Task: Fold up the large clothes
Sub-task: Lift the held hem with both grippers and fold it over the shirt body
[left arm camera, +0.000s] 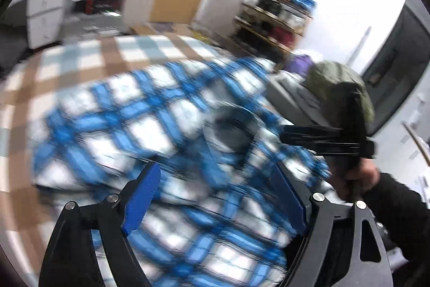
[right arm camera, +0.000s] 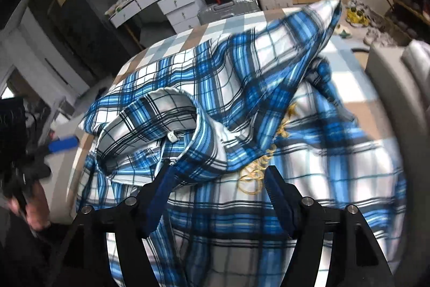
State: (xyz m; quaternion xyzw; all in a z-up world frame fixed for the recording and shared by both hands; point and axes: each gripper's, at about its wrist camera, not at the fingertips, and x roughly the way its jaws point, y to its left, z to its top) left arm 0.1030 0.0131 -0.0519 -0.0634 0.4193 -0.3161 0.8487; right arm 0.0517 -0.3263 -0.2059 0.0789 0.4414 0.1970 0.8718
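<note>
The blue, white and black plaid shirt (right arm camera: 242,104) lies rumpled on a surface covered with a checked brown, white and pale-blue cloth (right arm camera: 215,26). Its collar (right arm camera: 161,125) faces the right wrist camera, a small size tag showing inside, and one part of the shirt is raised in a peak toward the far edge. Gold embroidery (right arm camera: 258,168) sits near the chest.

The right gripper (right arm camera: 217,179) points steeply down over the collar area. Its two blue-padded jaws stand wide apart, fabric visible beneath and between them, with nothing clamped.

The left gripper (left arm camera: 215,179) likewise tilts downward over the shirt (left arm camera: 134,112), jaws spread wide and gripping nothing; that view is heavily motion-blurred.

In the left wrist view, the person's right hand (left arm camera: 357,179), in a dark sleeve, grasps the handle of the other black tool at right. In the right wrist view, the left hand (right arm camera: 29,201) appears at the left edge, holding its tool, one blue pad (right arm camera: 64,144) extended level beside the shirt.
</note>
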